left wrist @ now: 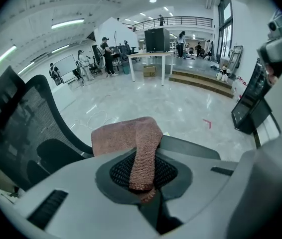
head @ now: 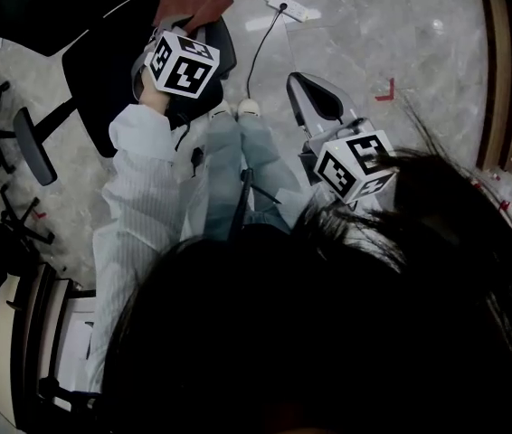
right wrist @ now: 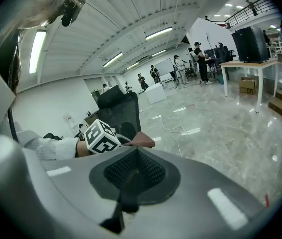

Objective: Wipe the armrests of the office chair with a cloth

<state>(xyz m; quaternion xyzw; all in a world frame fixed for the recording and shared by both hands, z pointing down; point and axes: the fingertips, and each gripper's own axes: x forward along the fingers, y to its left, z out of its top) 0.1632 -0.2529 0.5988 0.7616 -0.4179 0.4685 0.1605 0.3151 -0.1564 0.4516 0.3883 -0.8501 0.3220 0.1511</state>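
Here, the pinkish-brown cloth [left wrist: 126, 136] lies draped over one end of a dark armrest [left wrist: 193, 146] of the black mesh office chair [left wrist: 26, 128]. A narrow strip of it runs back into my left gripper [left wrist: 143, 189], whose jaws are clamped tight on it. In the head view this sits at about eleven o'clock. My right gripper [right wrist: 126, 200] is held well apart at about two o'clock, jaws pressed together with nothing between them. A white power strip [head: 290, 7] lies on the grey marble floor [head: 419, 43] at twelve o'clock.
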